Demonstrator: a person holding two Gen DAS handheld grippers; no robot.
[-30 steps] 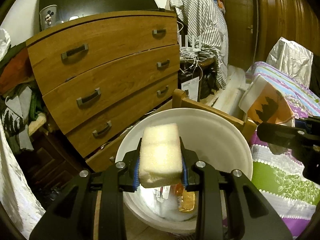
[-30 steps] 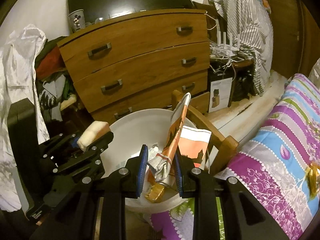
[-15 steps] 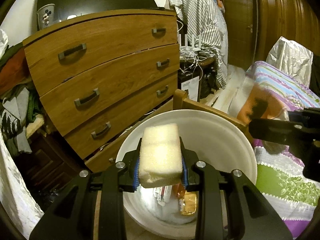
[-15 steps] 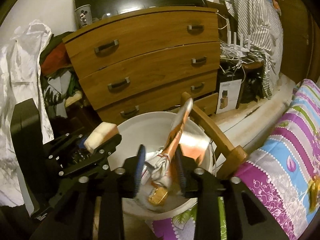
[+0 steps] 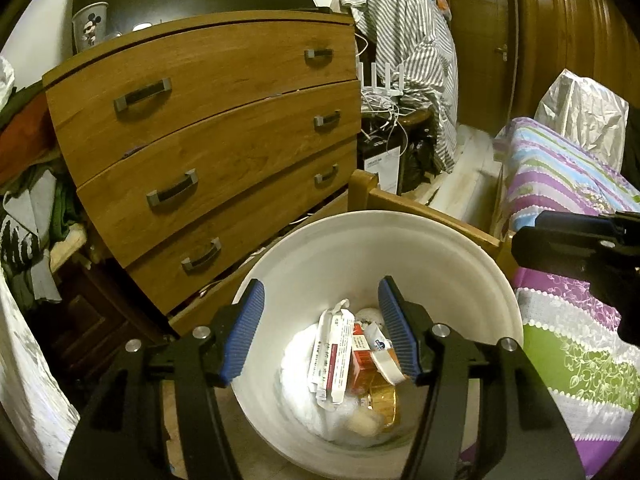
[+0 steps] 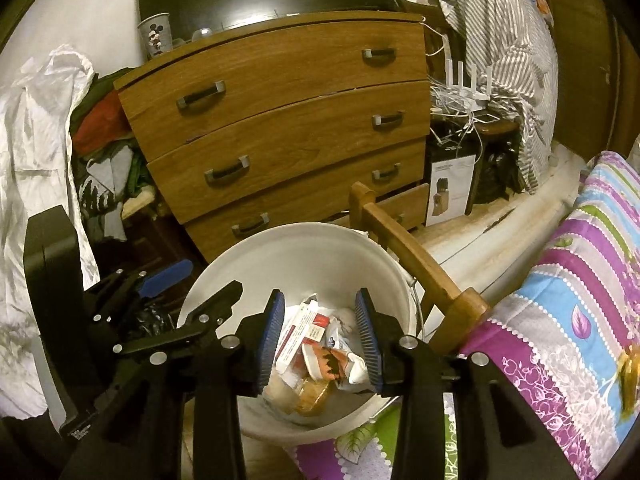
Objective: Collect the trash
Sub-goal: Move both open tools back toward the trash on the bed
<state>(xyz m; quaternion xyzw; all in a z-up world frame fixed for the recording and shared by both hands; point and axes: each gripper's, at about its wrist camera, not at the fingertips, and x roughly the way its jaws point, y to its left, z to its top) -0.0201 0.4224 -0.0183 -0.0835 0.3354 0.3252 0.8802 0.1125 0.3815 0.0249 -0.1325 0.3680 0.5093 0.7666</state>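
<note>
L gripper (image 5: 322, 328) & R gripper (image 6: 320, 338) both wide open, empty, w/ trash (image 5: 352, 364) below in white bucket (image 5: 440, 248).

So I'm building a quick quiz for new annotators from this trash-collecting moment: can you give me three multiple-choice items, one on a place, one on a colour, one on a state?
1. Where does the trash lie?
A. on the bed
B. at the bottom of the white bucket
C. in an open drawer

2. What colour are the pads of the left gripper?
A. blue
B. red
C. yellow

3. How does the right gripper stand?
A. shut on a wrapper
B. shut on nothing
C. open, holding nothing

Answers:
1. B, the wrappers rest inside the bucket.
2. A, both ribbed pads show blue.
3. C, its jaws stand apart above the bucket.
</note>
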